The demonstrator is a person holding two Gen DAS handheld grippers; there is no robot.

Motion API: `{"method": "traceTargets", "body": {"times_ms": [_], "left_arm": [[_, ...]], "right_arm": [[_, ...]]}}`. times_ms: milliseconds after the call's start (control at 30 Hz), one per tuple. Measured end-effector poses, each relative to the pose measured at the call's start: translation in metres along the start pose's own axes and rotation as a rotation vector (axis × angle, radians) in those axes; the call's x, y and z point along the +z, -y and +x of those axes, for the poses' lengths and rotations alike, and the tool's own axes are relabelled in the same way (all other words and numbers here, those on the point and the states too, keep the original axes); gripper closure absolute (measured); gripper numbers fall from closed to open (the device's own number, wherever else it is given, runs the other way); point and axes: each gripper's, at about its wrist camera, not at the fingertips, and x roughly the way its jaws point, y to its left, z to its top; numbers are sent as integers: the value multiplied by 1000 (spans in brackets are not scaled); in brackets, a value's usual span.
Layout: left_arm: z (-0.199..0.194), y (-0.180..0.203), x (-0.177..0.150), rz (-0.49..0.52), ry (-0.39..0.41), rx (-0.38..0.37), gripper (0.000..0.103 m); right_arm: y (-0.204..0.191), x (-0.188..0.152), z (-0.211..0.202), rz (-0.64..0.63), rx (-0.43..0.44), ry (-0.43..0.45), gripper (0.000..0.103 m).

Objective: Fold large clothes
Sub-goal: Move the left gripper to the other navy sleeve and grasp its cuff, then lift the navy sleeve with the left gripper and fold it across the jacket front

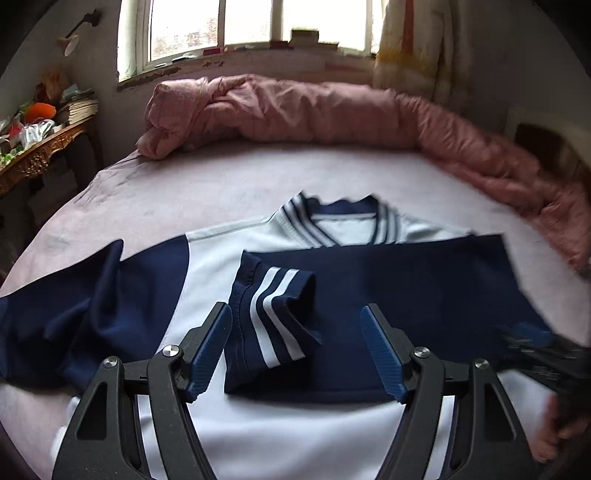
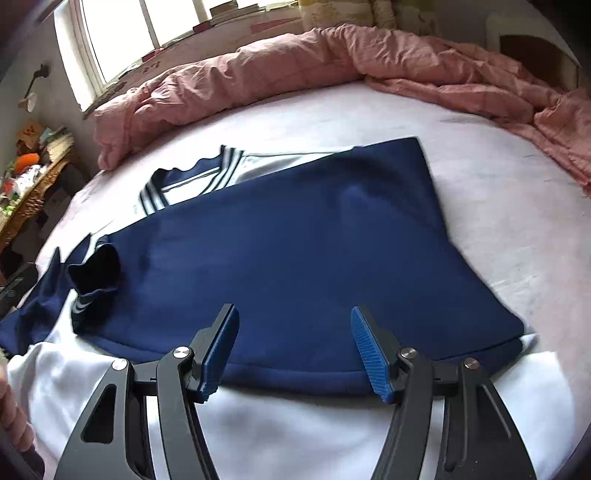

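Note:
A navy and white sweatshirt (image 1: 280,424) lies flat on the bed, collar (image 1: 332,225) away from me. Its right sleeve (image 1: 406,280) is folded across the chest, with the striped cuff (image 1: 273,314) near the middle. The left sleeve (image 1: 74,314) spreads out to the left. My left gripper (image 1: 295,314) is open and empty, just above the cuff. My right gripper (image 2: 293,314) is open and empty, above the folded navy sleeve (image 2: 295,240) near its lower edge. The right gripper also shows blurred in the left wrist view (image 1: 535,343). The cuff shows in the right wrist view (image 2: 92,295).
The bed sheet (image 1: 221,184) is pale pink. A rumpled pink quilt (image 1: 314,110) runs along the far and right sides of the bed. A wooden side table (image 1: 40,155) with clutter stands at the left. A window (image 1: 240,26) is behind the bed.

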Motion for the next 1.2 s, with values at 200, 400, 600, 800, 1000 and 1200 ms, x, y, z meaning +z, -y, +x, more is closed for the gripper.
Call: {"method": "traceTargets", "body": {"times_ms": [200, 400, 600, 800, 1000, 1200], "left_arm": [[37, -28, -16, -104, -129, 0, 36], [19, -57, -11, -143, -43, 235, 36], [4, -96, -8, -185, 6, 397, 38], [-20, -124, -8, -319, 120, 72, 45], [-34, -100, 0, -216, 222, -128, 68], [21, -95, -6, -218, -5, -30, 71]], "right_arm": [[-8, -1, -2, -21, 17, 3, 38], [-17, -3, -1, -73, -40, 11, 38], [-13, -3, 0, -69, -58, 12, 38], [-7, -1, -2, -50, -58, 17, 38], [0, 2, -7, -12, -42, 32, 38], [0, 2, -7, -19, -49, 30, 38]]}}
